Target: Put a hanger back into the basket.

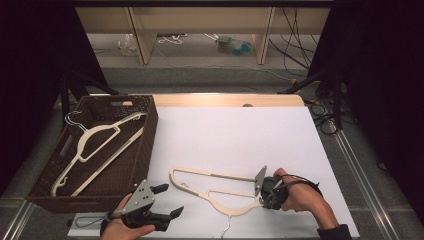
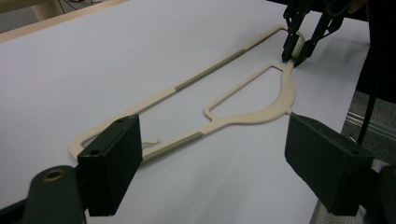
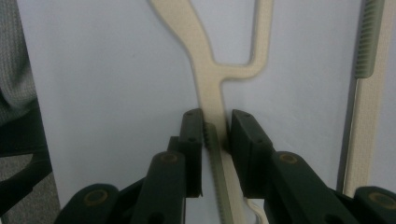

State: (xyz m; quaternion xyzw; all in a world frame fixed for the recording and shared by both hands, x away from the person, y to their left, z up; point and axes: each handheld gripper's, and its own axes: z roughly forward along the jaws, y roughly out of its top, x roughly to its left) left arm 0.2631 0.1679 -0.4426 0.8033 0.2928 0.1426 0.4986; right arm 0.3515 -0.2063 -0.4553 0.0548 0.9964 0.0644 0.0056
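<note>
On the white tabletop (image 1: 235, 135), seen from above, a cream hanger (image 1: 210, 187) lies beside a wicker basket (image 1: 142, 145) holding another hanger (image 1: 92, 145). From the left gripper (image 2: 212, 163), jaws spread wide, nothing blocks the hanger (image 2: 243, 112). The right gripper (image 3: 215, 140) clamps its ribbed arm, the hook out of frame.

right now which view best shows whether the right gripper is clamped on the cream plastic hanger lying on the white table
The right gripper view: the right gripper pinches the cream plastic hanger arm. The left gripper view shows it far off, the high view behind the hand.

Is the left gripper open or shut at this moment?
Open. The left gripper has its two jaws spread wide apart with nothing between them, above the white table, short of the cream hanger.
</note>
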